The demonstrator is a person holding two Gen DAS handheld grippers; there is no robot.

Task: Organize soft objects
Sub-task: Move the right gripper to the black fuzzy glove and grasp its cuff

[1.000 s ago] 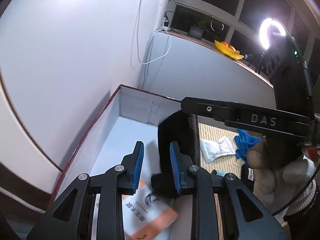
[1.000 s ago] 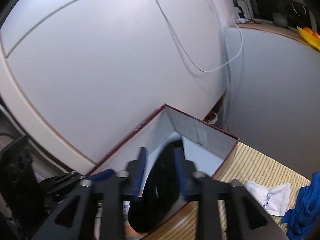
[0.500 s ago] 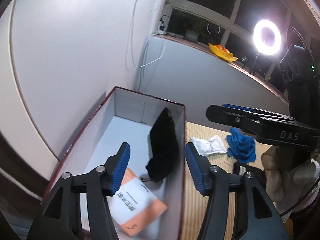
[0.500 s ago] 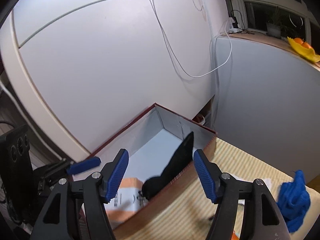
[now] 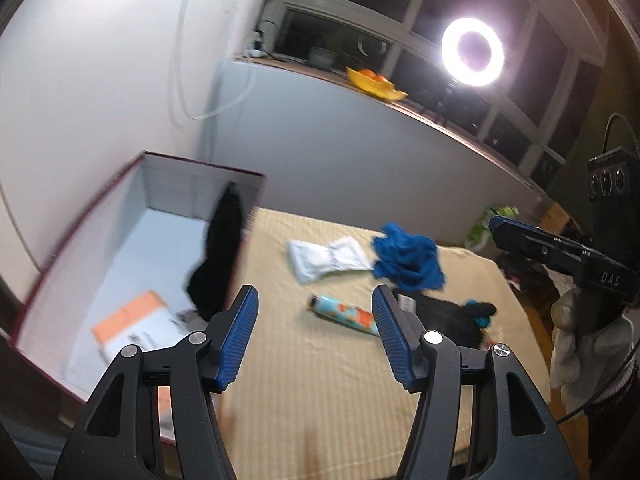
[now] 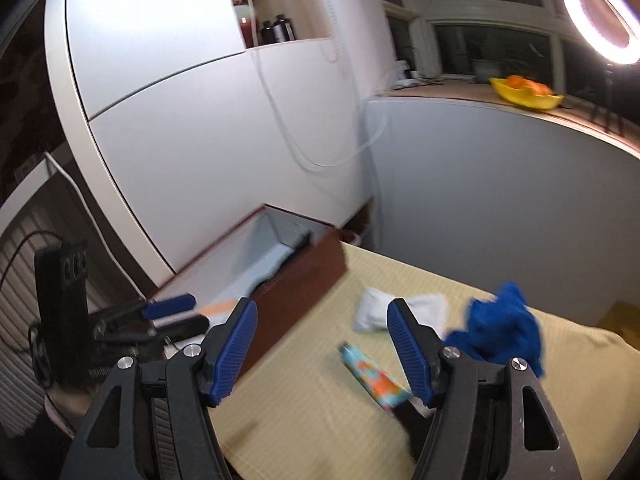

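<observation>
The striped tan mat (image 5: 320, 380) carries the loose items; the open box (image 5: 168, 184), red-edged with a pale interior, stands at its left side; a black soft item (image 5: 220, 256) leans inside the box against the wall nearest the mat, beside an orange-and-white packet (image 5: 132, 320). On the mat: blue cloth (image 5: 408, 258), touching a white pouch (image 5: 324, 258); a patterned tube (image 5: 344, 314) lies just in front. Left gripper (image 5: 314, 336): fingers spread, nothing between them. Right gripper (image 6: 320, 346): fingers spread, empty, above the mat.
</observation>
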